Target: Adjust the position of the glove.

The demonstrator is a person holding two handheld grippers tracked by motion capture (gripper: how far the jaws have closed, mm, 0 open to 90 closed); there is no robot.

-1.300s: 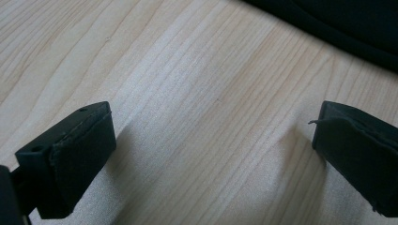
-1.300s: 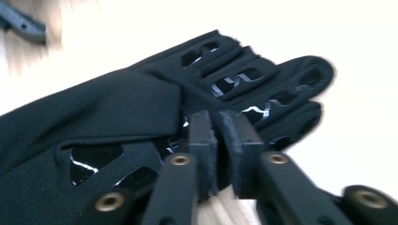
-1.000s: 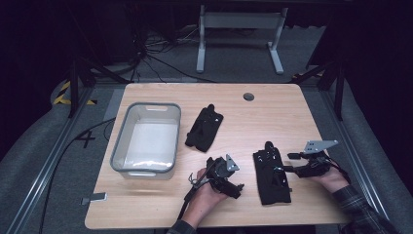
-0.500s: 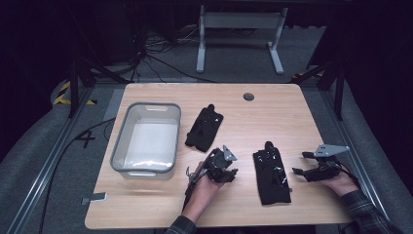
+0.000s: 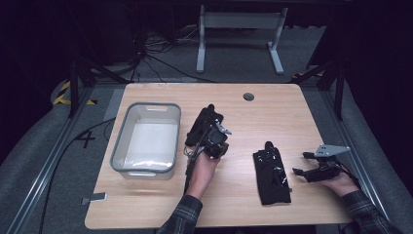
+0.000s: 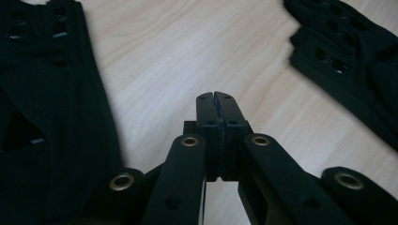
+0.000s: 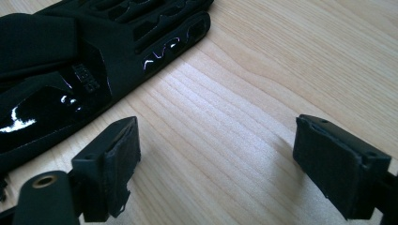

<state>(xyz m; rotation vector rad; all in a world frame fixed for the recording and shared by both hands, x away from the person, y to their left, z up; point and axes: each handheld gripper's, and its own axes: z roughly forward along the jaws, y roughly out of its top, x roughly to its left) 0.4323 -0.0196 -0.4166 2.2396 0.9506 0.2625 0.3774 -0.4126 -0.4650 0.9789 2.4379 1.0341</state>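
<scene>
**Left fingers closed empty above the far glove; right fingers parted beside the near glove**

At the left of the high view a clear plastic bin point(image 5: 146, 141) stood on the wooden surface point(image 5: 272, 112), with nothing visible inside it.

Right of the bin, at frame centre, the left gripper point(image 5: 216, 139) was over the lower end of the far black glove point(image 5: 202, 124). A second before, this gripper sat lower in the frame, close to the near glove, with its fingers apart; it had since travelled toward the upper left, and its fingers had just been closing. In the left gripper view the fingers point(image 6: 206, 126) met pad to pad with nothing between them, bare wood beneath and glove material to either side. Judgement: no grasp on the far glove had been made; the fingers would need to part again before a pickup.

Further right, the near black glove point(image 5: 271, 175) lay flat at lower centre-right, unheld.

At the far right, the right gripper point(image 5: 311, 170) rested low beside that glove. Its fingers point(image 7: 110, 168) had just been opening and stood wide apart over bare wood, the glove lying off to their left, apart from them. Judgement: both gloves remained outside the bin.
</scene>
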